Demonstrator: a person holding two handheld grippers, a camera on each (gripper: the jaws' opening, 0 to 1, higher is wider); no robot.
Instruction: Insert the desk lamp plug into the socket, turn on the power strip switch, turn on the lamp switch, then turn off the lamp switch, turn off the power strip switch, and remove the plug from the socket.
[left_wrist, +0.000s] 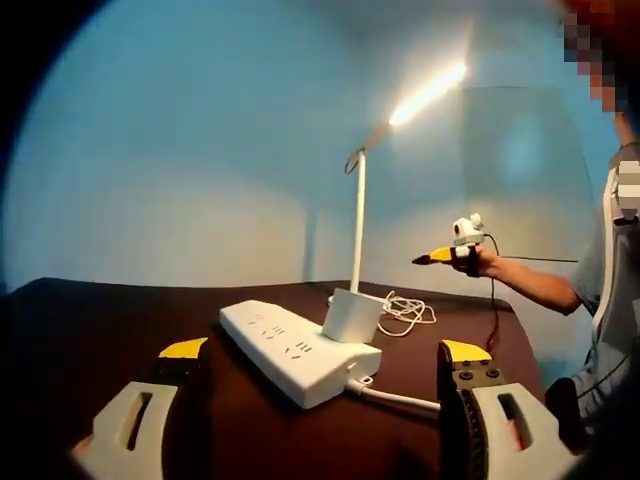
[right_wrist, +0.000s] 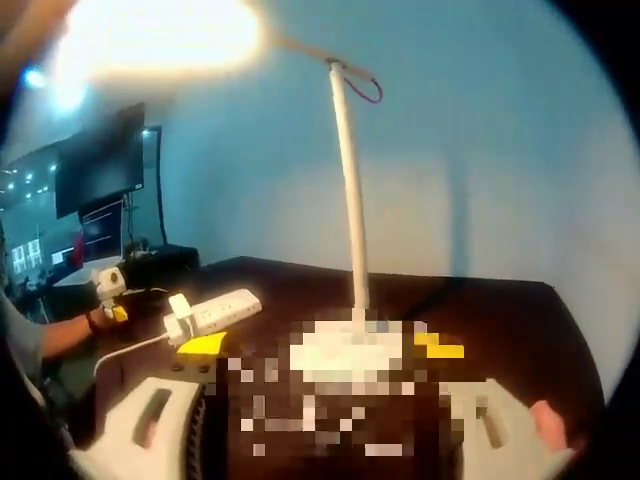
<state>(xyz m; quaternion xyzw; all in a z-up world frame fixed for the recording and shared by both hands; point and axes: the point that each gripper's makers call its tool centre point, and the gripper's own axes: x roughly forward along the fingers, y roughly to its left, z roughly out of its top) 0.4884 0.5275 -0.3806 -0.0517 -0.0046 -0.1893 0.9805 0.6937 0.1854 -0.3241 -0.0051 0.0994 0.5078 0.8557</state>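
Lamp (left_wrist: 358, 215) lit on dark table (left_wrist: 120, 310), its plug (left_wrist: 352, 318) seated in white power strip (left_wrist: 296, 350); left gripper (left_wrist: 325, 358) spread wide, flanking the strip without touching; right gripper (right_wrist: 325, 345) likewise spread before the lamp's base, holding nothing.

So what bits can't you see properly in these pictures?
- Lamp plug: left gripper view, hidden behind the lamp base.
- Power strip switch: left gripper view, too small to tell on or off.
- Lamp base: right gripper view, blurred by a mosaic patch.
- Lamp head: right gripper view, washed out by glare.
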